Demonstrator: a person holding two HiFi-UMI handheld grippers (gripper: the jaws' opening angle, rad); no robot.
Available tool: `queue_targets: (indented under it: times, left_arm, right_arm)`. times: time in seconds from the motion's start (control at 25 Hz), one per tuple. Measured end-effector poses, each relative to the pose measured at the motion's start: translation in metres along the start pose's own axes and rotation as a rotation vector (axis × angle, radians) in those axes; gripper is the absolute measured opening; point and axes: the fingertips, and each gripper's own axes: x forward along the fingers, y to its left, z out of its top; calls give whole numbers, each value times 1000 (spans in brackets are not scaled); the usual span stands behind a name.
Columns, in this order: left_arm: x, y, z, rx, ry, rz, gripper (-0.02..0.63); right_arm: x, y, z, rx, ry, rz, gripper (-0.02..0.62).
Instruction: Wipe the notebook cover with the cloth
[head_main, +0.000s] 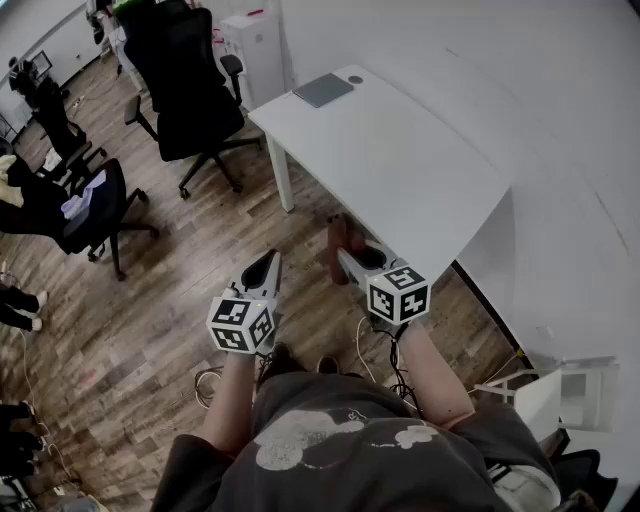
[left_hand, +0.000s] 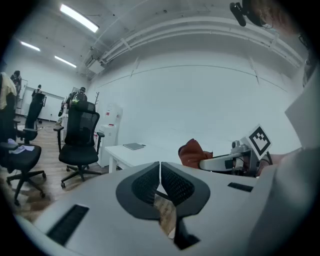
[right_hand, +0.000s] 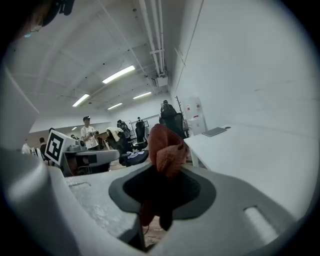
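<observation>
A grey notebook (head_main: 323, 89) lies at the far end of the white table (head_main: 400, 170); the left gripper view shows the notebook (left_hand: 133, 146) small and distant. My right gripper (head_main: 343, 252) is shut on a rust-red cloth (head_main: 338, 240), held in the air near the table's front edge. The cloth (right_hand: 165, 150) bunches up between the jaws in the right gripper view. My left gripper (head_main: 270, 262) is shut with nothing in it, held over the wooden floor left of the right one. Its pads (left_hand: 150, 184) meet.
Black office chairs (head_main: 190, 90) stand on the wood floor left of the table, one more chair (head_main: 85, 215) further left. A small round dark object (head_main: 355, 79) lies by the notebook. A white cabinet (head_main: 252, 50) stands behind. People stand in the far room.
</observation>
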Motion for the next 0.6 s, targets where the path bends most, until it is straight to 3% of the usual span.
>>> queue_targets:
  times: [0.2,0.6]
  left_arm:
    - [-1,3,-1,33,11,22,6]
    - [2,4,-5,14,16,18,6]
  right_arm:
    - [4,1,-4,7,11,-6,103]
    - [2,-2,-8,4,11,-12,103]
